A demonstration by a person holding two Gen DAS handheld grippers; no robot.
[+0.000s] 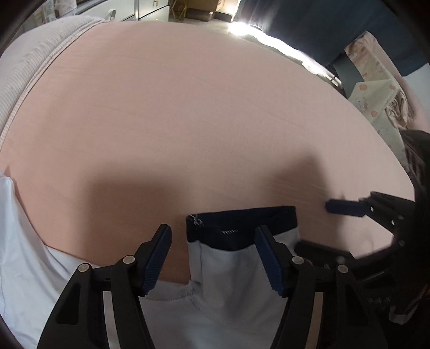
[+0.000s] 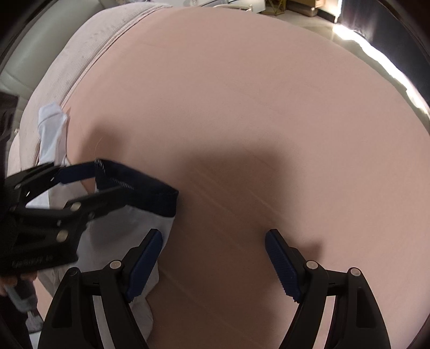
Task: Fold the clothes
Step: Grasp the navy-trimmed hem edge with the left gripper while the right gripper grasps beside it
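Observation:
A white garment (image 1: 228,273) with a navy cuff (image 1: 242,222) lies on the pink bed sheet (image 1: 188,120), its sleeve pointing away from me. My left gripper (image 1: 213,255) stands open astride the sleeve. The cuff end lies between the jaws, and the left pad is clear of the cloth. In the right wrist view the left gripper (image 2: 111,178) reaches over the navy cuff (image 2: 153,196). My right gripper (image 2: 215,249) is open just right of the sleeve above bare sheet, with its left finger over the edge of the white cloth (image 2: 139,225). From the left wrist view, the right gripper (image 1: 311,226) shows at the right.
A pale waffle blanket (image 1: 27,67) lies along the sheet's left side. A patterned cloth (image 1: 376,99) sits at the right edge of the bed. More white fabric (image 2: 51,128) lies at the left. Floor and furniture (image 1: 150,10) lie beyond the far edge.

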